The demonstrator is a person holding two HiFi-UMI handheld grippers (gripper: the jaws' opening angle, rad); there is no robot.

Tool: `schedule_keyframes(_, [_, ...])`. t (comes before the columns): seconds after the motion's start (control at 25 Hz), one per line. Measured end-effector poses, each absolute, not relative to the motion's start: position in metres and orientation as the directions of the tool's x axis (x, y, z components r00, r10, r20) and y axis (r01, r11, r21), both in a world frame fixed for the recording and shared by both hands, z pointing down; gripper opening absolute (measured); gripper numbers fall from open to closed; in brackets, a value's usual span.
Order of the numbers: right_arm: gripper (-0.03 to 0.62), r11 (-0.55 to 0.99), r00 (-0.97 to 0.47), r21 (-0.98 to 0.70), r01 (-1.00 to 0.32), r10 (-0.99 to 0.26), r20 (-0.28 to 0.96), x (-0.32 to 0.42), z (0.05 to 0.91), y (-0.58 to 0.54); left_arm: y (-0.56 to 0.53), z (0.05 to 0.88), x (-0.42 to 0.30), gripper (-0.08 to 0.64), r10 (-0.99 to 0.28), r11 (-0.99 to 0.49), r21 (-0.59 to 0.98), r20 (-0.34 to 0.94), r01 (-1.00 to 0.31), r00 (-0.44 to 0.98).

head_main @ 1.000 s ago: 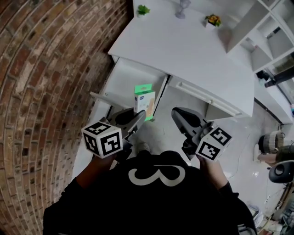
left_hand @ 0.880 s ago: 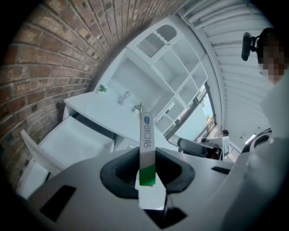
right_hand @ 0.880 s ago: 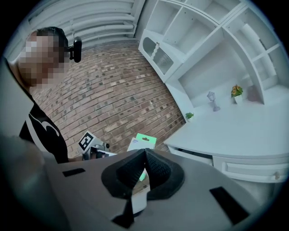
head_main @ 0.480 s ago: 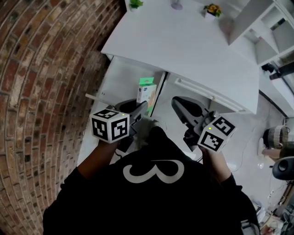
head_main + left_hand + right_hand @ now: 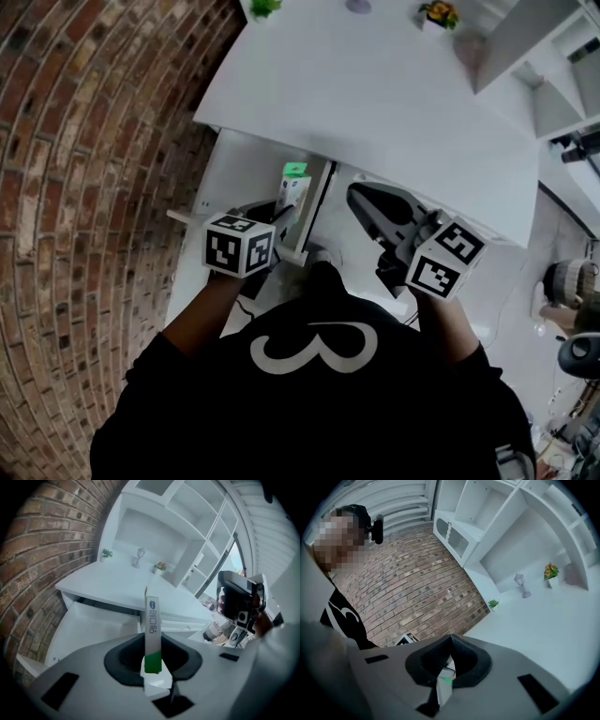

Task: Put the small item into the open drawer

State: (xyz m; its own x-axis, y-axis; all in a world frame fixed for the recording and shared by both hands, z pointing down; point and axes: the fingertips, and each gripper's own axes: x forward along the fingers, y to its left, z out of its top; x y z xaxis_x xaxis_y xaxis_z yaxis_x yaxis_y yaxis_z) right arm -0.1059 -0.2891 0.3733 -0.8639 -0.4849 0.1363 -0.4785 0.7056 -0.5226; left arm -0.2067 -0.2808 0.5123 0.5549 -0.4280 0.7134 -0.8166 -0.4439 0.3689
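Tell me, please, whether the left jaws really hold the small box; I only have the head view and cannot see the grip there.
Observer: Yes. In the left gripper view, the left gripper is clamped on the green lower end of the small box, which stands upright and edge-on.
Operator: Thank you. Where is the open drawer from there?
Observer: The white floor of the open drawer shows to the left of the box, below the front edge of the desk.
Operator: And are the right jaws empty?
Observer: In the right gripper view, the right gripper has its jaws tip to tip with nothing between them.
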Motion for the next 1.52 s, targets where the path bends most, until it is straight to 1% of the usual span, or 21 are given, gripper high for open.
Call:
schedule_keyframes(0.16, [0.009, 0.714, -0.864, -0.511, -0.479, -0.486, 0.131, -0.005, 0.426, -0.331, -0.327, 0.592, -0.116, 0.091, -0.395, -0.453, 0.312, 0.770, -0.835, 0.502])
schedule_keyframes(0.24, [0.009, 0.722, -0.866, -0.499, -0.479, -0.481, 0.135, 0.021, 0.443, -0.349, -0.349, 0.622, -0.092, 0.091, -0.374, -0.460, 0.288, 0.795, -0.840, 0.478])
schedule_keyframes(0.52, [0.010, 0.729, -0.867, -0.488, -0.480, -0.479, 0.138, 0.027, 0.448, -0.364, -0.366, 0.674, -0.100, 0.091, -0.282, -0.427, 0.272, 0.866, -0.863, 0.412])
schedule_keyframes(0.76, [0.009, 0.695, -0.848, -0.505, -0.512, -0.502, 0.169, 0.044, 0.461, -0.368, -0.375, 0.711, -0.102, 0.091, -0.201, -0.379, 0.295, 0.899, -0.877, 0.389])
schedule_keyframes(0.96, [0.009, 0.667, -0.830, -0.512, -0.542, -0.520, 0.201, 0.052, 0.477, -0.367, -0.387, 0.741, -0.102, 0.091, -0.159, -0.391, 0.280, 0.918, -0.877, 0.364])
schedule_keyframes(1.16, [0.010, 0.636, -0.808, -0.515, -0.574, -0.540, 0.234, 0.063, 0.491, -0.361, -0.395, 0.770, -0.107, 0.092, -0.143, -0.396, 0.241, 0.937, -0.886, 0.318])
schedule_keyframes(1.52, [0.009, 0.570, -0.769, -0.544, -0.616, -0.585, 0.258, 0.083, 0.501, -0.355, -0.403, 0.798, -0.100, 0.092, -0.166, -0.426, 0.208, 0.939, -0.881, 0.302])
